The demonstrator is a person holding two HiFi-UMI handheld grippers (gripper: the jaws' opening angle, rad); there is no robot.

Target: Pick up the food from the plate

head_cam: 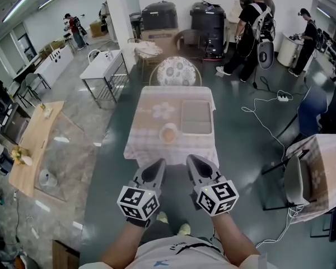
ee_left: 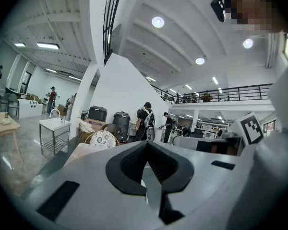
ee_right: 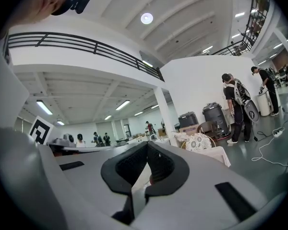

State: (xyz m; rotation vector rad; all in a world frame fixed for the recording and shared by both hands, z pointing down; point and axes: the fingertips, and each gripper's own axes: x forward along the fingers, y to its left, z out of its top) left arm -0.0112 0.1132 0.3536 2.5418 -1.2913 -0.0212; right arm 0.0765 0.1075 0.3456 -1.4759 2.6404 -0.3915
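A small round plate (head_cam: 168,133) with pale brownish food on it sits near the front edge of a table (head_cam: 147,145) covered with a light flowered cloth. In the head view both grippers hover short of that front edge, side by side. My left gripper (head_cam: 159,162) has its jaws together with nothing between them, and its tips (ee_left: 147,143) meet in the left gripper view. My right gripper (head_cam: 190,158) is also shut and empty, its tips (ee_right: 147,143) touching. Both point level toward the table. The jaws hide the plate in both gripper views.
A grey tray (head_cam: 196,117) lies on the table behind and to the right of the plate. A chair with a patterned cushion (head_cam: 176,70) stands at the far side. Cables (head_cam: 269,111) cross the floor at the right, near a dark chair (head_cam: 294,178). People (head_cam: 252,27) stand at the back.
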